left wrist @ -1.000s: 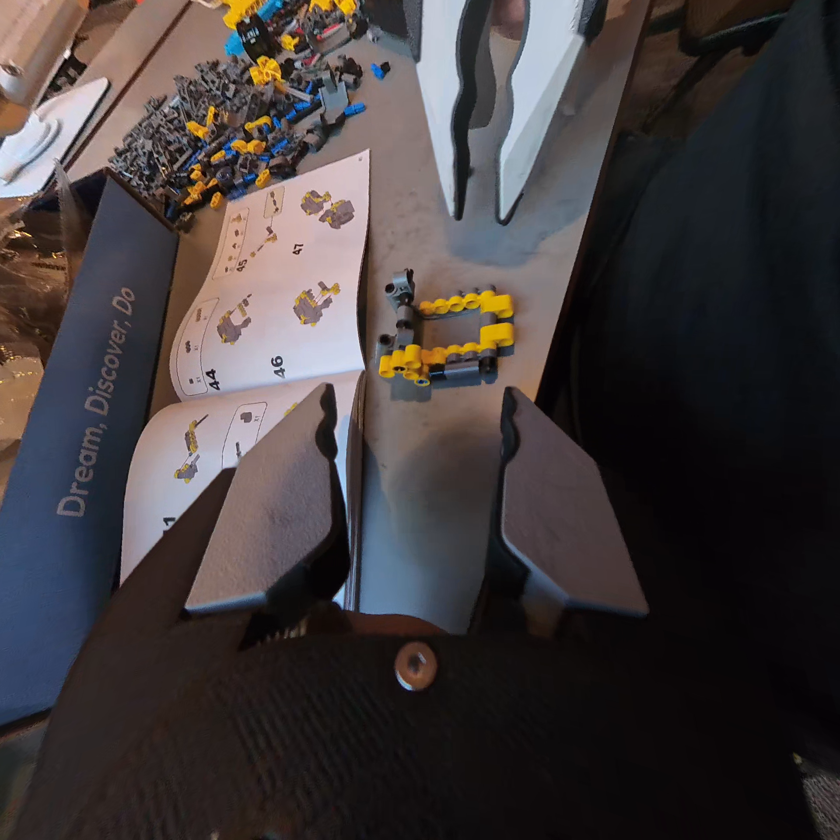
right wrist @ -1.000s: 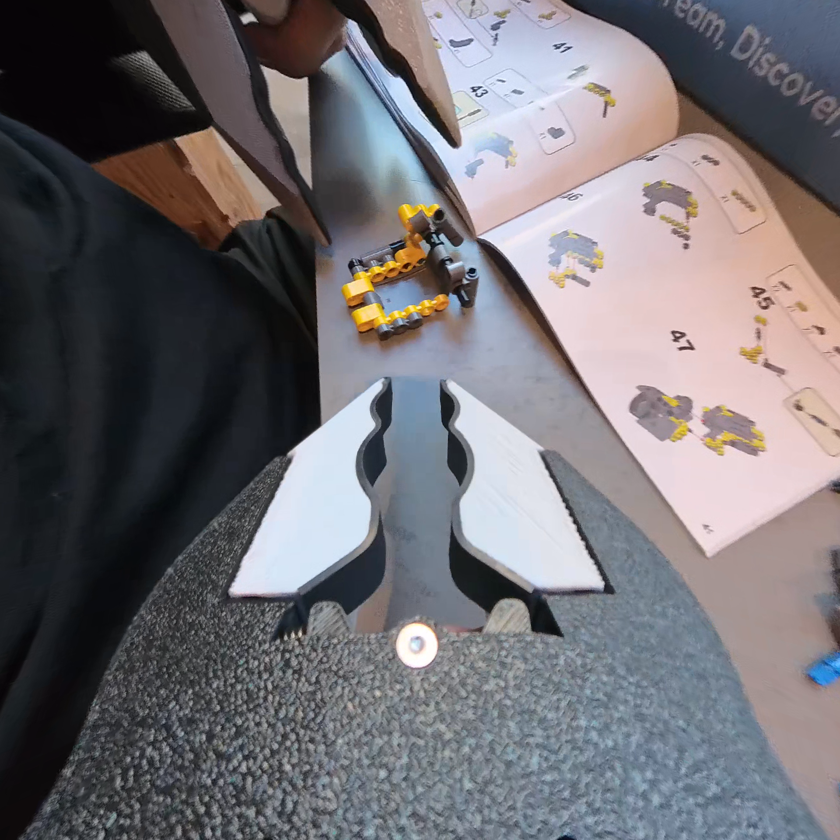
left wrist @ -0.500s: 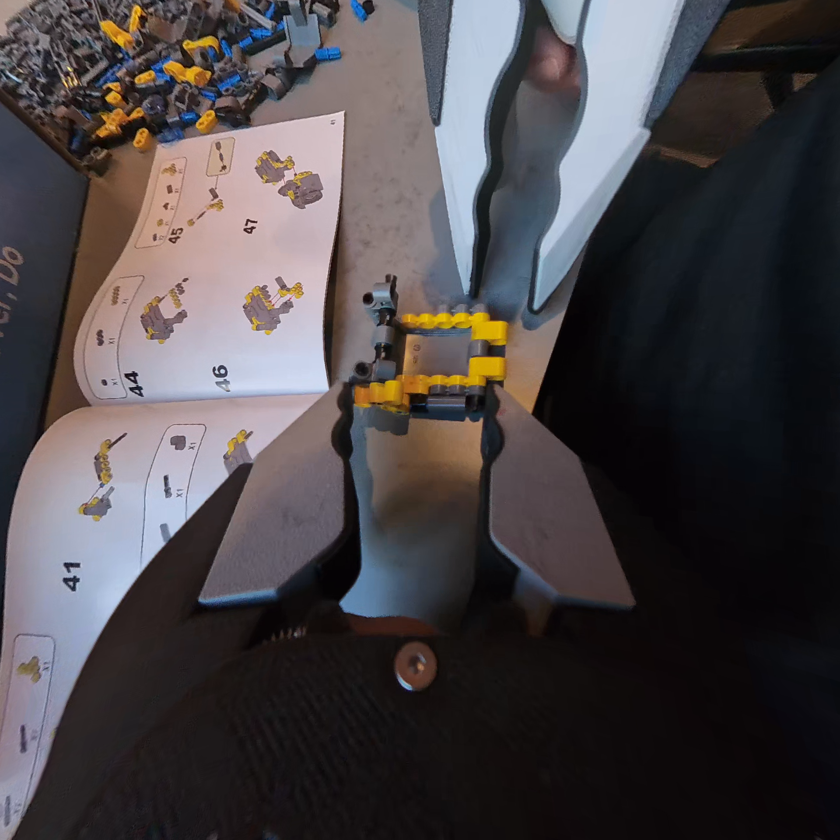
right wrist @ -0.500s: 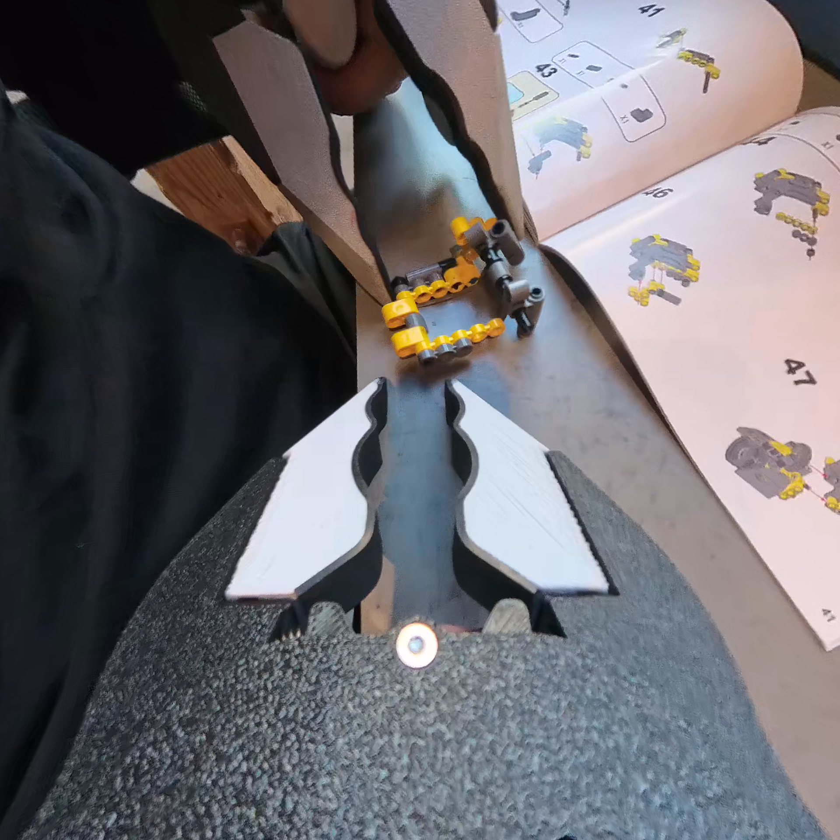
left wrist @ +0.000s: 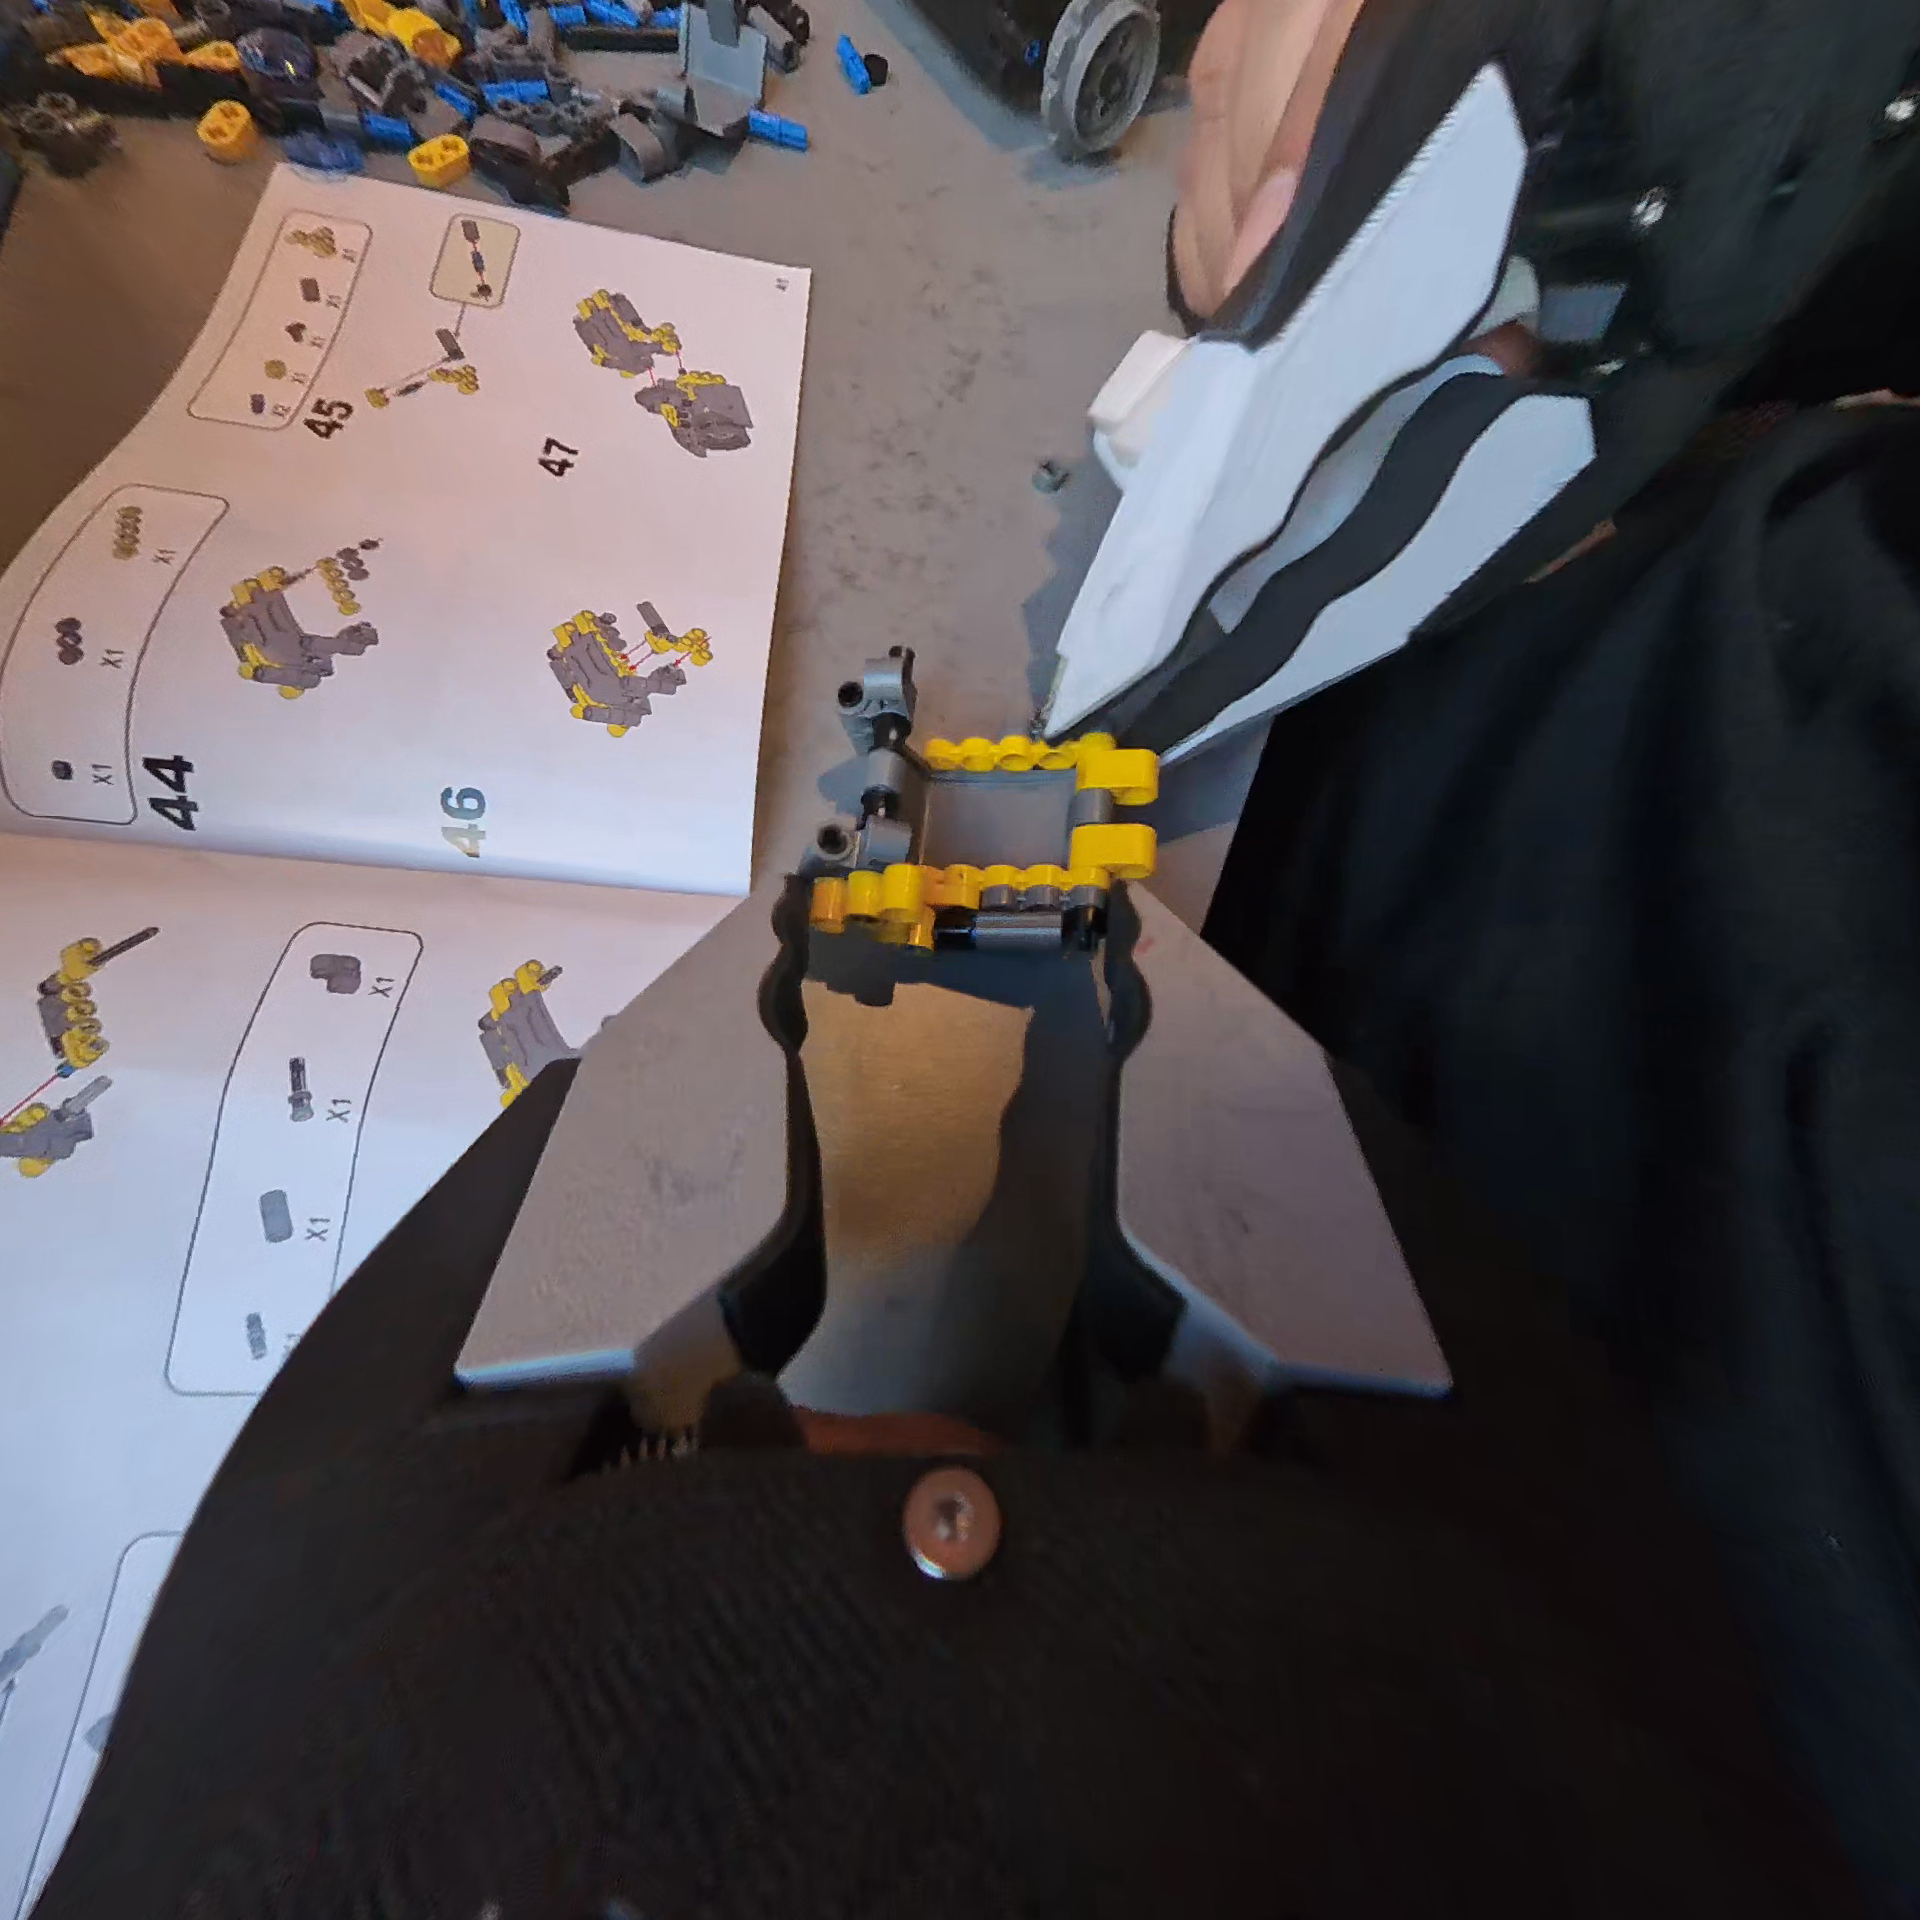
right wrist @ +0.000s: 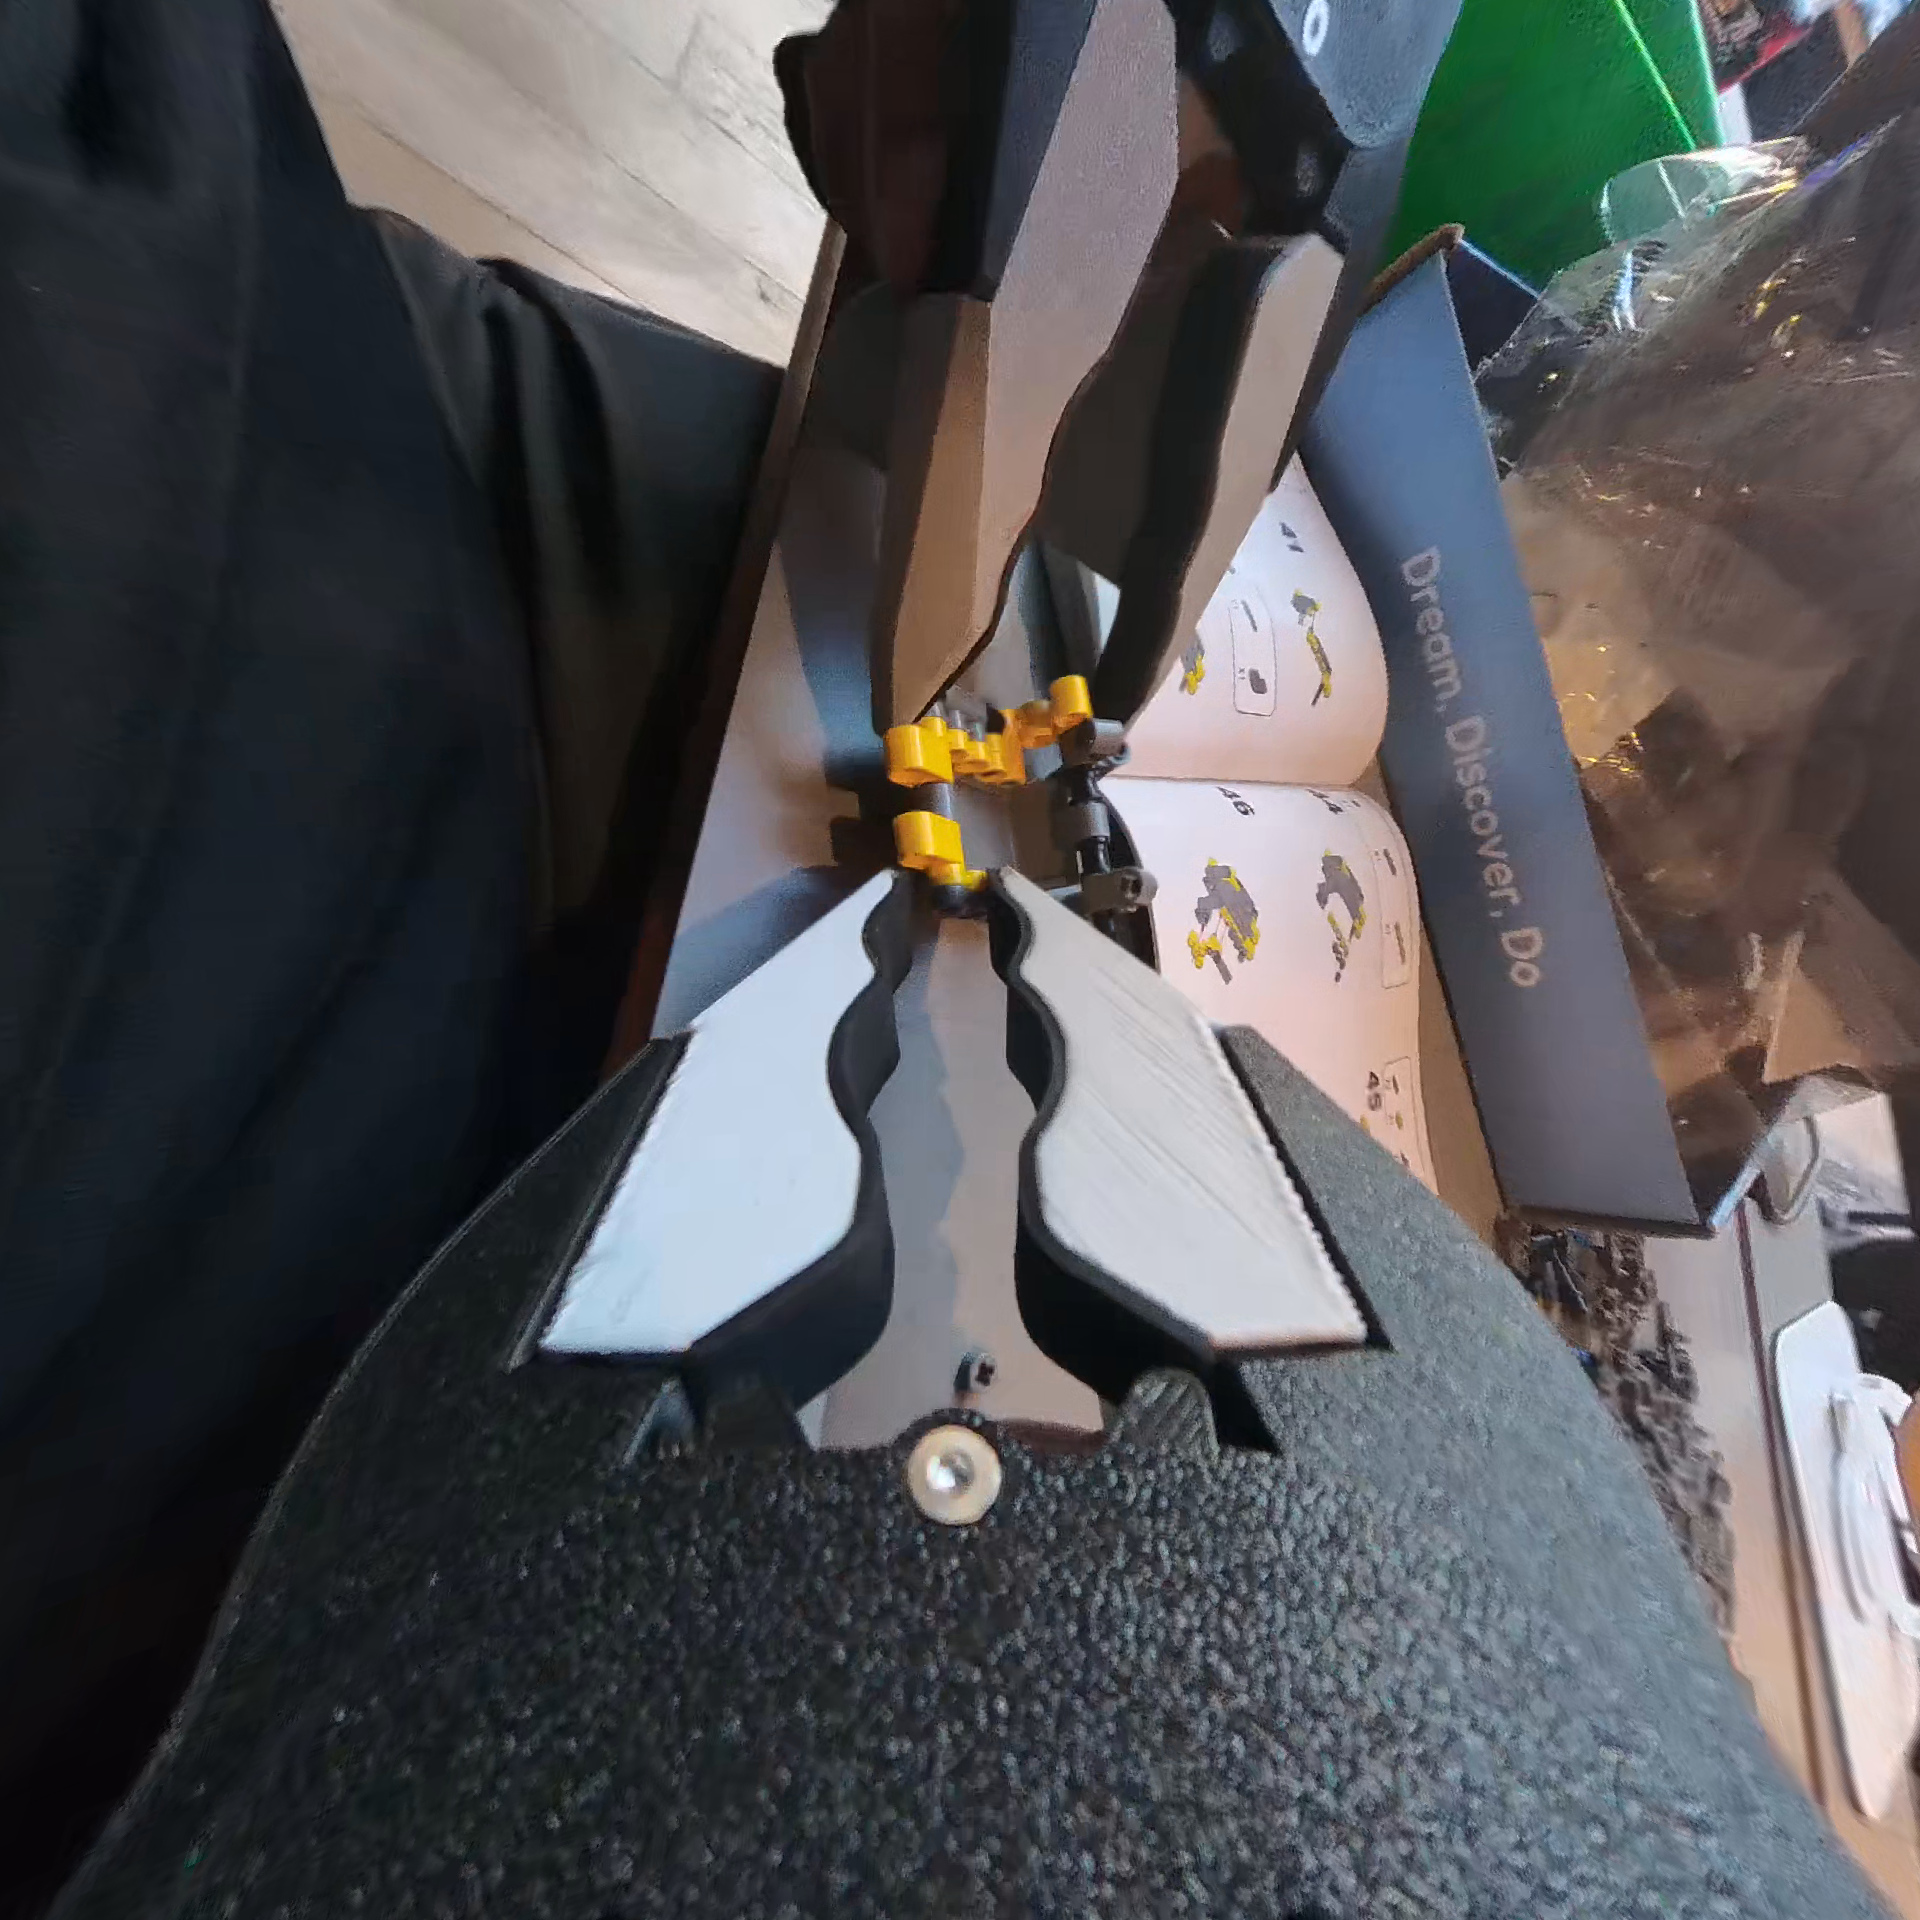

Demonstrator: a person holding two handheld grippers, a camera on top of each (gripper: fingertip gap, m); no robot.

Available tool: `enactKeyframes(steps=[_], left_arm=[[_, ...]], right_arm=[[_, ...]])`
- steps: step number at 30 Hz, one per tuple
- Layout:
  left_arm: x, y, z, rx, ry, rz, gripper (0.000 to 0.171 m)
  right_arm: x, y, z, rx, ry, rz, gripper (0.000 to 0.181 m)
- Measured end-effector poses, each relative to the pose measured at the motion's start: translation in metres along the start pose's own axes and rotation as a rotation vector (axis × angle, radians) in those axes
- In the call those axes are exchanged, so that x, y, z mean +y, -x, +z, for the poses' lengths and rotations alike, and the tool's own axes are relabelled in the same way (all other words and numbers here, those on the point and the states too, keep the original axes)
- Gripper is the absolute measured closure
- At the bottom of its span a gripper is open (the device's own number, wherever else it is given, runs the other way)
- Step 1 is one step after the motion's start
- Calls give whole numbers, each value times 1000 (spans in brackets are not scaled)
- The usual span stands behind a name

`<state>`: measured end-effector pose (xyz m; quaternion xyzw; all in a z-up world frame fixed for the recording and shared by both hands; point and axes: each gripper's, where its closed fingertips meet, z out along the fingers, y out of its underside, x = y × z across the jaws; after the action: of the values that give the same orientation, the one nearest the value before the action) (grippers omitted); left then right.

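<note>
On the grey tabletop (left wrist: 914, 343), close to its edge, lies one small rectangular frame of yellow and grey building-toy beams (left wrist: 987, 842), with two grippers meeting it from opposite sides. One is the left gripper (left wrist: 951, 940), its grey fingers spread about as wide as the frame; the tips flank the near beam, though whether they press it cannot be told. The other is the right gripper (right wrist: 940, 894), whose white fingers stand a narrow gap apart with their tips at the frame's far beam, one yellow end piece just ahead of them; a firm grip is not clear there either. Just beside the frame one instruction booklet (left wrist: 436, 582) lies open. Only the left wrist view shows the heap of loose yellow, blue and grey parts (left wrist: 416, 83) and one grey wheel (left wrist: 1101, 62) beyond the booklet. Only the right wrist view shows the dark blue box (right wrist: 1496, 790) along the booklet's far side and crumpled clear plastic bags (right wrist: 1714, 436) past it.
</note>
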<state>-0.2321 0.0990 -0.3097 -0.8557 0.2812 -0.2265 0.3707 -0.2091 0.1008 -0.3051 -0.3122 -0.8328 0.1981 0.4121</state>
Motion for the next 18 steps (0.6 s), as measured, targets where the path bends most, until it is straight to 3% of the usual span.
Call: enactKeyframes(steps=[3, 5, 9, 12, 14, 18], left_arm=[[-5, -3, -7, -48, -50, 79, 114], [-7, -7, -13, -129, -96, 217, 114], [-15, -24, -17, -208, -176, 450, 144], [-13, -19, -9, -204, -122, 475, 146], [-16, -21, -9, -167, -138, 485, 165], [-26, -21, -16, -89, -208, 377, 163]], right_arm=[[-4, -5, -5, -10, -54, 59, 172], [-3, -7, -9, -9, -76, 84, 172], [-8, -4, -12, -55, -123, 151, 173], [-18, -7, -15, -135, -192, 269, 174], [-19, -11, -17, -201, -220, 362, 174], [-20, -16, -21, -294, -249, 491, 175]])
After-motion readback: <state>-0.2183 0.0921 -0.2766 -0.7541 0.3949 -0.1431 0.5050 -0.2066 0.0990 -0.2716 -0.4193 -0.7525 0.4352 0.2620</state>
